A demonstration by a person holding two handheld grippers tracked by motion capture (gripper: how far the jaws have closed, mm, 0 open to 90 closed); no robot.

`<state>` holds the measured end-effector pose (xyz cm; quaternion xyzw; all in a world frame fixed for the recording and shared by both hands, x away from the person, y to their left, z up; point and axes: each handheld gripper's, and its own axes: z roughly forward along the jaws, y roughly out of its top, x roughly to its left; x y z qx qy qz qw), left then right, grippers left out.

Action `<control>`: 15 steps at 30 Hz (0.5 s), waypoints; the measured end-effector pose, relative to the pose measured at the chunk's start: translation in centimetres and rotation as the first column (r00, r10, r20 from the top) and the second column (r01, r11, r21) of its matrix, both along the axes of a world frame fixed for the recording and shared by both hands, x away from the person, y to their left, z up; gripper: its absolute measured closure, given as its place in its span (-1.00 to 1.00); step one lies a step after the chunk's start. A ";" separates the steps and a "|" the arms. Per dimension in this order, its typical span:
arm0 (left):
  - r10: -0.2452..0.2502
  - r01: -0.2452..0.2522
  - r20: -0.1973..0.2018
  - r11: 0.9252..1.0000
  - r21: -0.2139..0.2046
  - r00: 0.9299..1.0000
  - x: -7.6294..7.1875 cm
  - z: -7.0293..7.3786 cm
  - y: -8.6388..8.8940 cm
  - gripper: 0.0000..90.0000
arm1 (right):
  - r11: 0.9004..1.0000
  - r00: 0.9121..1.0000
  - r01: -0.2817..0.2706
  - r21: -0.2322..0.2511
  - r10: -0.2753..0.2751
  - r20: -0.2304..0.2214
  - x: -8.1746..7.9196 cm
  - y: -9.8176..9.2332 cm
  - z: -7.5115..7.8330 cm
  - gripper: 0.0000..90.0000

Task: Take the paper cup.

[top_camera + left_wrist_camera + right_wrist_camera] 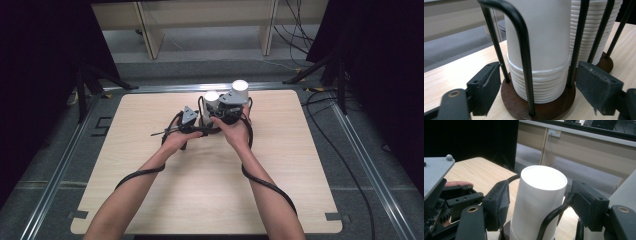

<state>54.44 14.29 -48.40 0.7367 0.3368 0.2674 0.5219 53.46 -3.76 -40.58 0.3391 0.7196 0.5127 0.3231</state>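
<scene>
Two white paper-cup stacks stand in black wire holders on round dark wooden bases at the table's far middle. On the nearer stack (211,98), my right gripper (540,186) straddles the top cup (541,195), open, with a small gap at each pad. My left gripper (538,70) sits low at the same holder. Its pads flank the wooden base (519,105) and the wire rods (524,60), open, very close to the base's edges. In the high view the left gripper (192,122) is beside the right gripper (222,109). The taller stack (240,90) stands just behind.
The light wooden table (150,190) lies in a metal-railed frame. Cables trail from both grippers over the forearms. Dark curtains hang at both sides, with stands and floor cables beside the table. A pale bench (210,15) stands beyond the far edge.
</scene>
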 end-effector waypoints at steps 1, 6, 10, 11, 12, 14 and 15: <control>-0.004 0.004 -0.003 1.000 0.003 1.000 0.1 0.0 0.0 -0.53 | 1.000 1.000 -0.006 0.005 0.006 -0.004 0.1 0.1 0.0 -0.27; -0.008 0.008 -0.001 1.000 0.002 1.000 0.4 -0.1 -0.4 -0.52 | 1.000 1.000 0.008 -0.012 -0.008 0.000 0.5 0.4 0.0 -0.27; -0.008 0.008 -0.012 1.000 0.021 1.000 0.6 -0.1 -0.5 -0.50 | 1.000 1.000 0.016 -0.010 -0.016 -0.018 1.0 0.6 -0.1 -0.26; -0.010 0.010 -0.011 1.000 0.019 1.000 0.7 -0.2 -0.6 -0.50 | 1.000 1.000 0.016 -0.010 -0.016 -0.018 1.0 0.6 -0.1 -0.26; -0.011 0.011 -0.016 1.000 0.015 1.000 0.7 -0.2 -0.7 -0.50 | 1.000 1.000 0.015 -0.010 -0.015 -0.014 1.1 0.6 -0.1 -0.26; -0.021 0.021 -0.017 0.999 0.027 1.000 0.8 -0.2 -0.8 -0.49 | 1.000 1.000 0.019 -0.012 -0.019 -0.023 1.2 0.6 -0.2 -0.26; -0.018 0.019 -0.021 0.999 0.029 1.000 0.8 -0.3 -1.0 -0.48 | 1.000 0.999 0.016 -0.013 -0.016 -0.031 1.4 0.7 -0.2 -0.26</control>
